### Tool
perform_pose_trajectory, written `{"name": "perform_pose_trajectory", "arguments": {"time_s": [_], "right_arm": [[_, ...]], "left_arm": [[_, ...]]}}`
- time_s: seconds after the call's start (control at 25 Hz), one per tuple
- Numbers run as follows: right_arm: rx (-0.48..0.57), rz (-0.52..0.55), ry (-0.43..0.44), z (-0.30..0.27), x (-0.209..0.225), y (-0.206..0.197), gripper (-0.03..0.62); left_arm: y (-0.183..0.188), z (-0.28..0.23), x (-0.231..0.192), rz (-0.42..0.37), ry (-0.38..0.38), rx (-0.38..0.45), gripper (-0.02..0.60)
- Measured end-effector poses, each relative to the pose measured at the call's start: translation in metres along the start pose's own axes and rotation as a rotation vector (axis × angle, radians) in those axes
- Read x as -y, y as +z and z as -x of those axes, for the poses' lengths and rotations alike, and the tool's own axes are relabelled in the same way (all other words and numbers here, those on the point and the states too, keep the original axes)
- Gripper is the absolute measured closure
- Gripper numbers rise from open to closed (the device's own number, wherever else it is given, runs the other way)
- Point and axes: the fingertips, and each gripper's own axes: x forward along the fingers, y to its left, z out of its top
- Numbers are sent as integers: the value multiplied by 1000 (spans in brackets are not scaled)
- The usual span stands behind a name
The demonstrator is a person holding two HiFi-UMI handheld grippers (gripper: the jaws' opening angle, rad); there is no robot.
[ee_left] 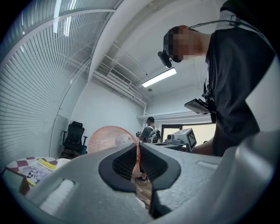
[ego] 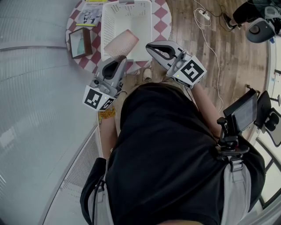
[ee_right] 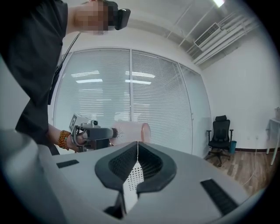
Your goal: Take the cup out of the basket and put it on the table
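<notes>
Nearly level, cup [ego: 123,43] on its side, mouth toward left hand-held gripper [ego: 119,60]

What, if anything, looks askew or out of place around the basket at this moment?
Only the cup: it is tipped on its side over the basket, with its rim pinched in the left gripper rather than standing upright. Nothing looks spilled or damaged.
</notes>
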Motion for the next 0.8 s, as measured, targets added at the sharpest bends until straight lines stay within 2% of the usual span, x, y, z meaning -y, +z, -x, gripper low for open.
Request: {"name": "perform_pose_trajectory", "arguments": {"time_s": [0.16, 0.36, 0.6, 0.8], "right_arm": [[-5, 4, 12, -1, -4, -8, 580], [-60, 79, -17, -1, -3, -31, 580], [-66, 56, -33, -4, 0, -51, 580], [-98, 45, -28, -3, 1, -68, 580]], "left_arm": [[-8, 3, -1, -21, 10, -19, 560], [-19, 5, -8, -44, 26, -47, 560], [-41, 0, -10, -107, 51, -145, 560], [-62, -1, -15, -94, 76, -180, 560]]}}
